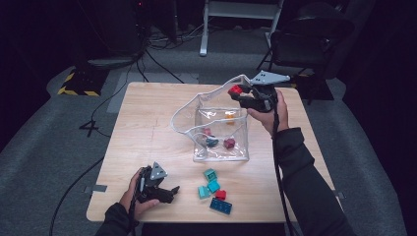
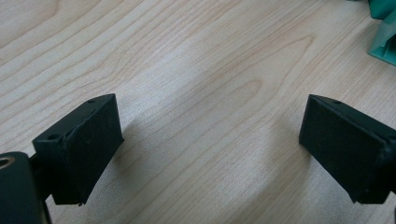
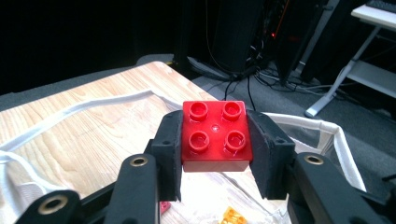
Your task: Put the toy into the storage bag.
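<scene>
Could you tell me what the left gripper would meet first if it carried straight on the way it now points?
Probably the teal bricks. The left gripper lies low over the table, open, pointing toward that cluster; a teal edge shows in its own view. Depth is unclear, so it might graze the tabletop first.

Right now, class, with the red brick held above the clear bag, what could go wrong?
1. The red brick is pinched only by its sides in the right gripper; it could slip early.
2. The clear bag has a floppy white rim, so the brick might strike it and land on the table.
</scene>
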Motion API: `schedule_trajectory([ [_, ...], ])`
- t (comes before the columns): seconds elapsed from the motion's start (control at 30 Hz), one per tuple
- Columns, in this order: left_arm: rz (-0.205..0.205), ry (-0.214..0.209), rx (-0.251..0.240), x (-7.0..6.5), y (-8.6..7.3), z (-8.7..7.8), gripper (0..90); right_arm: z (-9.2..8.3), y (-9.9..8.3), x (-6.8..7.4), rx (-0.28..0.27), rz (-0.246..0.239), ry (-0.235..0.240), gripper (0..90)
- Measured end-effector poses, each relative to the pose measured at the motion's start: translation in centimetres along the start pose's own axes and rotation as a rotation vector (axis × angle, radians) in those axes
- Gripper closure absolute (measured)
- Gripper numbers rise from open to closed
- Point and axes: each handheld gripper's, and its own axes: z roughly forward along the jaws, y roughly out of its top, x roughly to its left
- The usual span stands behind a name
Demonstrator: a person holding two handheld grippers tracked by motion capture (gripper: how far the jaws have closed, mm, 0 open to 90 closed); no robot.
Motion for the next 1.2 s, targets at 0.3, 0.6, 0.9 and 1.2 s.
schedule_trajectory([
  [0.3,0.0,-0.001,0.0,0.0,0.0,0.0,6.1,0.7,-0.2,-0.2,0.032,0.003,-0.02,59.0],
  [0.6,0.0,-0.001,0.0,0.0,0.0,0.0,6.1,0.9,-0.4,-0.2,0.036,0.015,-0.024,49.9],
  [0.9,0.0,-0.001,0.0,0.0,0.0,0.0,6.1,0.3,-0.6,-0.2,0.021,0.022,-0.013,45.2],
  [1.2,0.0,-0.001,0.0,0.0,0.0,0.0,6.1,-1.5,-1.1,0.5,0.01,-0.007,0.008,43.5],
])
